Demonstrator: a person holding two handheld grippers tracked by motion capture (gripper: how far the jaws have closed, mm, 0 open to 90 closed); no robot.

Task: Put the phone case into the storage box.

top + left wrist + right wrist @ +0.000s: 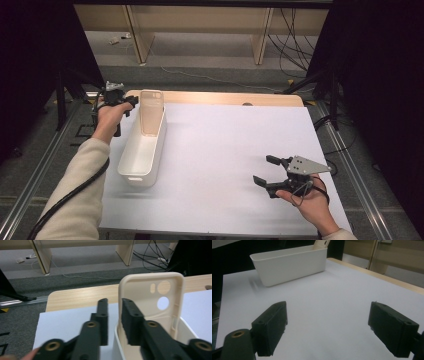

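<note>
A beige phone case point(151, 112) stands upright at the far end of a long white bin point(160, 145), leaning on its end wall. My left gripper point(131, 102) is at the bin's far left corner, right beside the case. In the left gripper view the jaws stand a little apart, the left gripper point(114, 301) has bare table showing in its gap, and the case point(145, 297) rises from the bin point(187, 327) just behind the right jaw. My right gripper point(263, 169) hovers wide open over the near right of the table. It points toward the bin point(289, 265) and the case's top point(320, 244).
A white sheet point(225, 150) covers the wooden table, whose bare edge point(225, 97) shows at the far side. Beyond lie grey floor, cables and wooden furniture legs. Dark stands flank both sides.
</note>
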